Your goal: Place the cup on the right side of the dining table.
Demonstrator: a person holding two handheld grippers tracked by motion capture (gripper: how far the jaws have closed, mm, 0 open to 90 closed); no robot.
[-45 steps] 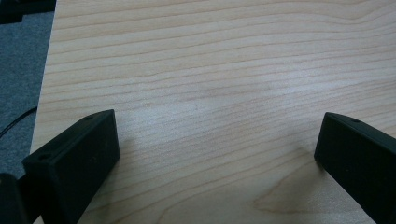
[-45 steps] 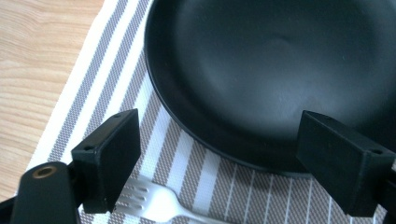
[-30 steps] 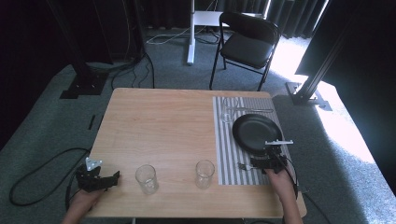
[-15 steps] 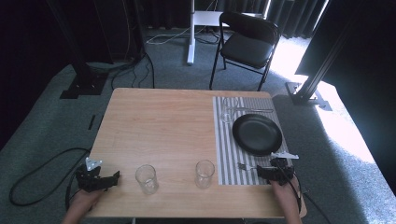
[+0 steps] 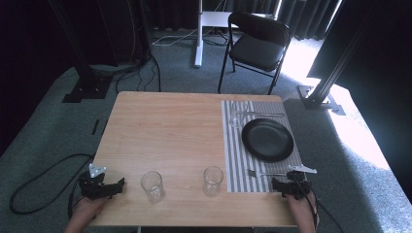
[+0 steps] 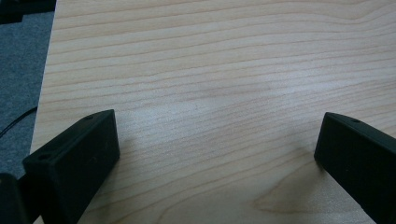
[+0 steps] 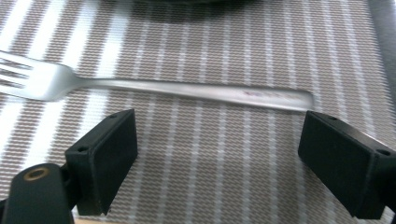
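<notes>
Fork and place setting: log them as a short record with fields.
fork: lies flat on the striped placemat, handle toward the right tongs; fork
right tongs: open, nothing between them, just been opening
plate: black, on the placemat beyond the fork
glasses: two on bare wood, and
left tongs: open over bare table

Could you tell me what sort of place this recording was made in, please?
Probably a studio or lab set up for recording, not a home: dark curtains behind, metal stands and cables on grey carpet, and a lone wooden table partly laid for a meal.
</notes>
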